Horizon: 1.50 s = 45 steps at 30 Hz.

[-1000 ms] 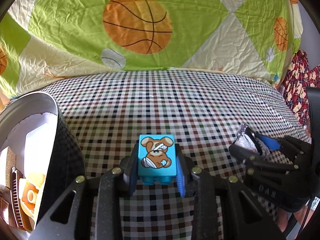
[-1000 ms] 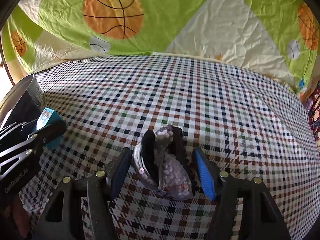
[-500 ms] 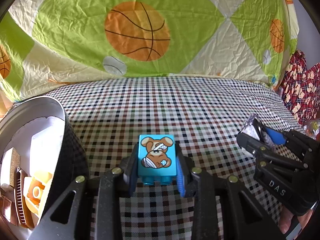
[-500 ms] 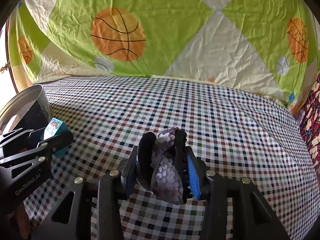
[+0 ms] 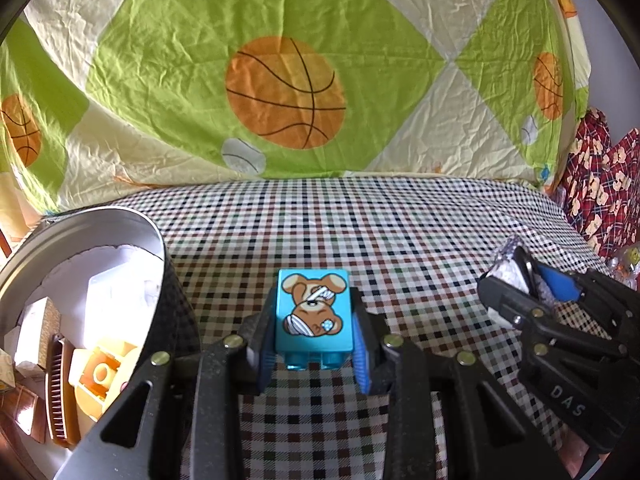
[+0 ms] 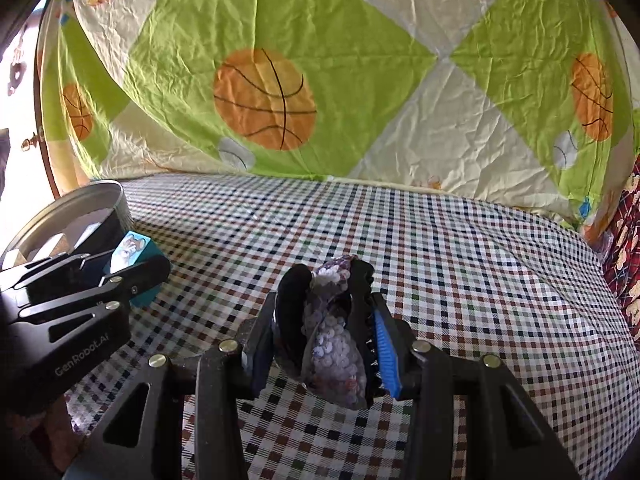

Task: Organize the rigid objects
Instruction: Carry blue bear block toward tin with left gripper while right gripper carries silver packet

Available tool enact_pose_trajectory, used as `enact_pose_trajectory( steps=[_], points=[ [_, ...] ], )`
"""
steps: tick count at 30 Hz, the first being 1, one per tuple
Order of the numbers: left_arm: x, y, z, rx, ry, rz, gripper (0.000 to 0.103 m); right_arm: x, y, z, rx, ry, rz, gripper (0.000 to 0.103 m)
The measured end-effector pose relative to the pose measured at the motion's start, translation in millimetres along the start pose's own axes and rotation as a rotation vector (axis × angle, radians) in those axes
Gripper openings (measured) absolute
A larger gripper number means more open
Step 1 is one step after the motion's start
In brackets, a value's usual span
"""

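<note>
1. To the left of the left gripper (image 5: 314, 334) stands a round silver metal tin (image 5: 100, 220) with a dark outer wall. Inside it lie a brown ribbed comb-like piece (image 5: 56, 396), a yellow plastic block (image 5: 98, 376) and white pieces that I cannot identify.
2. The left gripper is clamped tight on a turquoise plastic building block (image 5: 314, 316). The block's top bears a picture of a brown bandaged bear, upside down from this camera. No words show on it.
3. In the right wrist view the left gripper's black body reads "GenRobot.AI".
4. Ahead of both grippers spreads a checked tablecloth (image 5: 360, 232) in white, red, green and dark squares, bare between the grippers and the far edge.
5. Beyond it hangs a crumpled green-and-cream sheet (image 5: 280, 60) printed with orange basketballs.
6. The right gripper (image 6: 332, 332) has its jaws partly closed and pressing on a black hair claw clip covered in silvery sequins (image 6: 334, 344), after narrowing within the last second. In the left wrist view its body reads "DAS".
7. To its right hangs a dark red patterned cloth (image 5: 596, 184) at the table's edge.
</note>
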<state>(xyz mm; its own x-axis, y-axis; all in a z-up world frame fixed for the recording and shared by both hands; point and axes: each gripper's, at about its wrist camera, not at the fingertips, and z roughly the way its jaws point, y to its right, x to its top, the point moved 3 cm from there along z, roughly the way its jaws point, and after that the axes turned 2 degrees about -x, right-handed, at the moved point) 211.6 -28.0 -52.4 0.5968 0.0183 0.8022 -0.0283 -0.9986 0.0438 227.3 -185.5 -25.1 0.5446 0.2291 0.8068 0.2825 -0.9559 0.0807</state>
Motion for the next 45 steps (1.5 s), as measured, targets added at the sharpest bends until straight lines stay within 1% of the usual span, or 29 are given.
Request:
enact_pose_trajectory(
  steps=[3, 10, 25, 32, 41, 45],
  points=[
    [0.0, 0.7, -3.8, 0.007, 0.017, 0.011, 0.03, -0.5, 0.1, -5.2, 0.006, 0.022, 0.009, 0.046],
    [-1.4, 2.1, -10.2, 0.021, 0.035, 0.027, 0.03, -1.2, 0.2, -8.8, 0.005, 0.038, 0.02, 0.046],
    [-5.1, -3.7, -19.2, 0.031, 0.047, 0.019, 0.03, -1.4, -7.3, -19.5, -0.001, 0.1, -0.022, 0.046],
    [-8.3, -8.1, -30.0, 0.065, 0.075, 0.016, 0.03, -1.7, -12.7, -22.4, -0.085, 0.107, -0.043, 0.046],
    [-12.4, -12.4, -49.3, 0.103, 0.138, 0.023, 0.03, -2.5, -7.5, -26.3, -0.118, 0.109, -0.024, 0.046],
    [-14.0, -15.5, -54.2, 0.109, 0.144, 0.018, 0.03, -3.2, -10.0, -28.3, -0.112, 0.113, -0.029, 0.046]
  ],
)
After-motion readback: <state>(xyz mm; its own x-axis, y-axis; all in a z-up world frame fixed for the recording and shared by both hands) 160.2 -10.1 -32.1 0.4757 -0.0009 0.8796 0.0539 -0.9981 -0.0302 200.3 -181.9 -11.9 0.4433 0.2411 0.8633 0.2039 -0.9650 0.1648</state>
